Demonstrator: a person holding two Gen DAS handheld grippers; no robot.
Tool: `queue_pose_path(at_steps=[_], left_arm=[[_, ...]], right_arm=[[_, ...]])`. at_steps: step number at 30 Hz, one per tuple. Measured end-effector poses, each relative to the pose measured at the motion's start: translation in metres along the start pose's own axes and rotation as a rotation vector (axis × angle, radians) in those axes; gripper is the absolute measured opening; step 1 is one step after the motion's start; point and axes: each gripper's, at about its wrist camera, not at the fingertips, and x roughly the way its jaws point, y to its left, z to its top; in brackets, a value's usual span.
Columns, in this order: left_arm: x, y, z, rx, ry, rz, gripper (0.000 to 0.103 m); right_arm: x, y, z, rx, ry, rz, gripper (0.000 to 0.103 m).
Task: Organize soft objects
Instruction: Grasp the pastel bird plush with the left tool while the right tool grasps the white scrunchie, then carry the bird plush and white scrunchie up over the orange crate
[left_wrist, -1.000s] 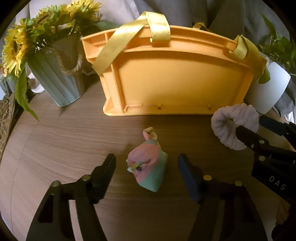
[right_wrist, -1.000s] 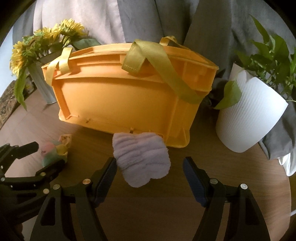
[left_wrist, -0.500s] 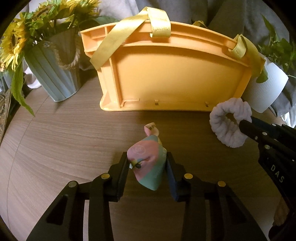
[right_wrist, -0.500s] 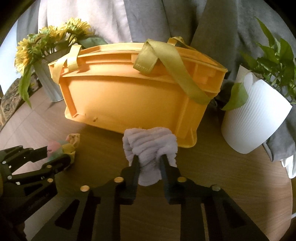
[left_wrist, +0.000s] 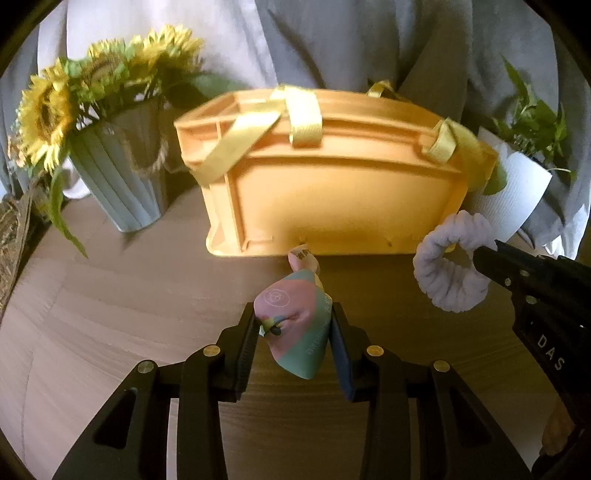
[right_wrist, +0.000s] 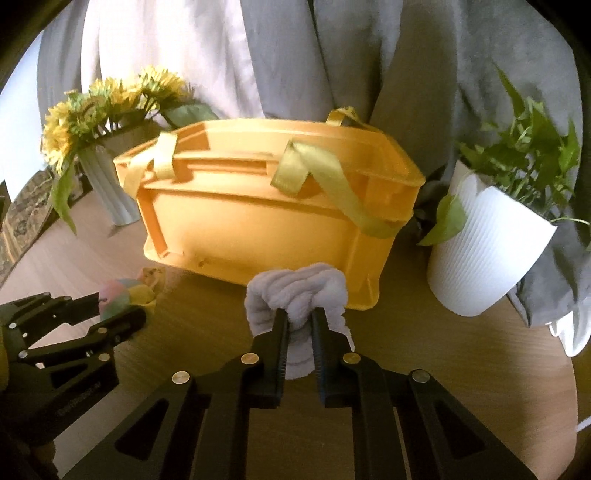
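My left gripper (left_wrist: 293, 325) is shut on a pink, green and yellow soft pouch (left_wrist: 295, 325) and holds it above the wooden table (left_wrist: 110, 314). My right gripper (right_wrist: 299, 325) is shut on a fluffy lavender scrunchie (right_wrist: 295, 295), also lifted; the scrunchie also shows in the left wrist view (left_wrist: 452, 269). An orange plastic basket (left_wrist: 332, 184) with yellow ribbon handles stands just behind both; it also shows in the right wrist view (right_wrist: 266, 214). The pouch in the left gripper shows at the left of the right wrist view (right_wrist: 125, 295).
A grey ribbed vase of sunflowers (left_wrist: 118, 173) stands left of the basket. A white ribbed pot with a green plant (right_wrist: 491, 251) stands to its right. Grey and white curtains hang behind. The table's round edge lies at the right (right_wrist: 569, 369).
Both grippers closed on their objects, the left on the pouch, the right on the scrunchie, and lifted them off the table toward the basket.
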Motion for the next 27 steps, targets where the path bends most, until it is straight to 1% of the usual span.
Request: queue_pose_path(at_steps=[8, 17, 27], left_arm=[[-0.034, -0.003, 0.008, 0.005, -0.078, -0.005, 0.037], [-0.074, -0.005, 0.019, 0.022, -0.183, -0.015, 0.037], [-0.108, -0.006, 0.036, 0.023, -0.291, -0.023, 0.037]], right_arm=[[-0.029, -0.002, 0.007, 0.008, -0.051, -0.005, 0.014], [-0.062, 0.000, 0.018, 0.014, -0.128, -0.013, 0.014], [-0.093, -0.003, 0.032, 0.042, -0.224, -0.029, 0.014]])
